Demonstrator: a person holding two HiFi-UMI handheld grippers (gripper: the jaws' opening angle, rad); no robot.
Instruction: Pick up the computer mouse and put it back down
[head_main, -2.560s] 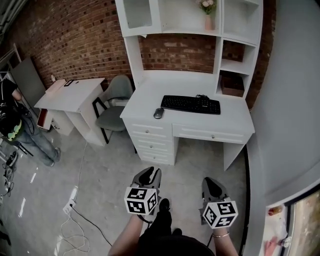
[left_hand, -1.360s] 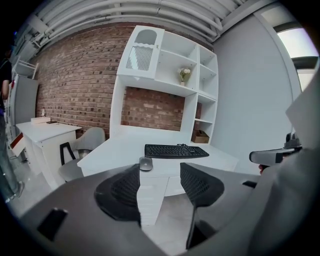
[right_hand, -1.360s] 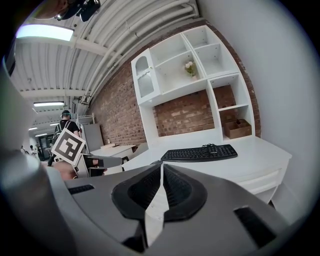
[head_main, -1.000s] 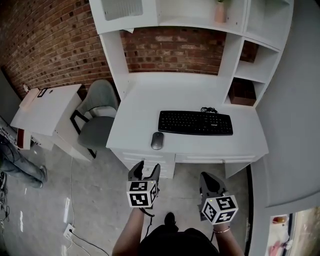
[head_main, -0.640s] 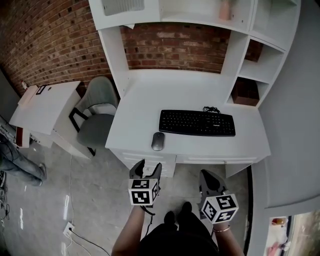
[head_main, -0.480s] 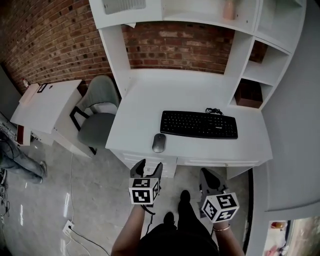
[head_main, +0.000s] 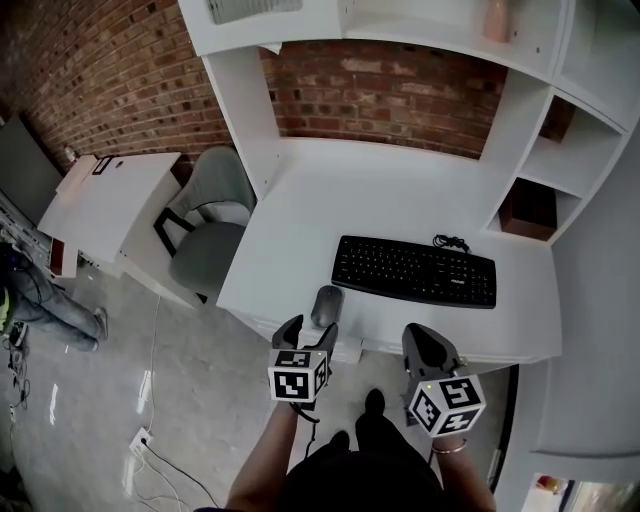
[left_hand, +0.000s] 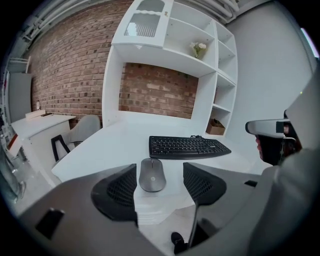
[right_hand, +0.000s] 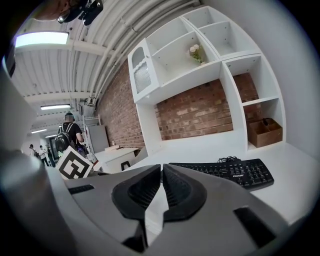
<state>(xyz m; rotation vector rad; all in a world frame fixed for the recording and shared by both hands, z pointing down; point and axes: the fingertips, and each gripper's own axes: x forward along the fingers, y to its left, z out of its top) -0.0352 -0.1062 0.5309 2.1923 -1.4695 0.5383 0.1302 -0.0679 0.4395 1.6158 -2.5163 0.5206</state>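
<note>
A grey computer mouse lies near the front edge of the white desk, left of a black keyboard. My left gripper hovers at the desk's edge just short of the mouse. In the left gripper view the mouse shows in the gap ahead of the jaws, untouched. The left gripper is opening its jaws, with nothing pressed between them. My right gripper hangs to the right, below the keyboard. Seen from its own camera, the right gripper has its jaws together, holding nothing.
The desk carries a white hutch with shelves and a brown box in a right-hand cubby. A grey chair and a small white table stand to the left. A power strip and cable lie on the floor.
Both grippers have advanced toward the desk. The left one now sits at the desk's front edge right behind the mouse, its jaws a little wider.
</note>
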